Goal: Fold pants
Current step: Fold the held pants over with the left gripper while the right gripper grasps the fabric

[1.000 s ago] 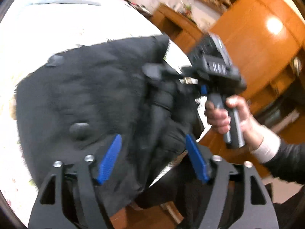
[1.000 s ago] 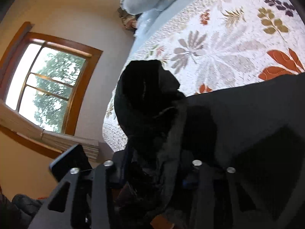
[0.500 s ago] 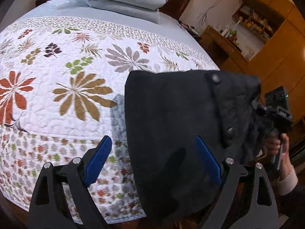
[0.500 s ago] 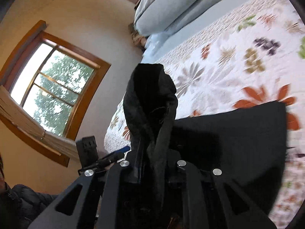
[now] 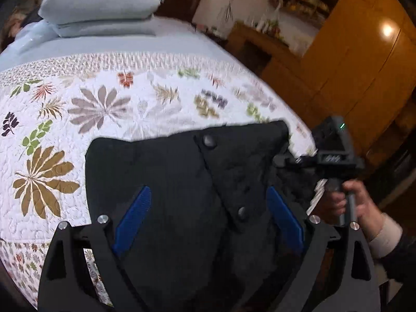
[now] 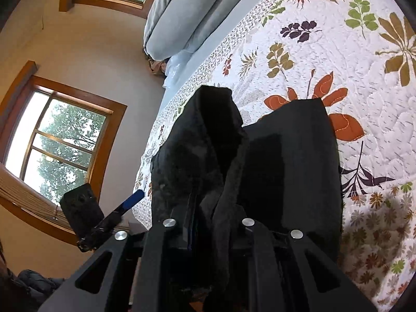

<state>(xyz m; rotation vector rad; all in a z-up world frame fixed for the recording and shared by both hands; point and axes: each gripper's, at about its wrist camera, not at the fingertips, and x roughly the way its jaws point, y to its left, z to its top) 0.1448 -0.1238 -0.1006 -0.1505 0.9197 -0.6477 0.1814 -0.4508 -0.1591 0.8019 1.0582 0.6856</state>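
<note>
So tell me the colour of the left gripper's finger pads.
Blue pads, clearest in the left wrist view.

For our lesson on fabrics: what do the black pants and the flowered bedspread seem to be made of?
Black pants: a thick matte cloth outside, seemingly with a fuzzy fleece-like lining, which shows where the right gripper pinches a bunch. Round snaps look like dull plastic or metal.
Bedspread: quilted, likely cotton, going by the stitched puckers and the printed leaves.

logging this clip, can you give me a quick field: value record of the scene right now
garment: black pants, on the quilt near the bed's edge
surface: white floral quilt on a bed
left gripper: open, blue pads spread over the pants
right gripper: shut on a bunched fold of the pants
pants detail: flap with two snap buttons
background: grey pillows at the head of the bed, window, wooden cabinets
</note>
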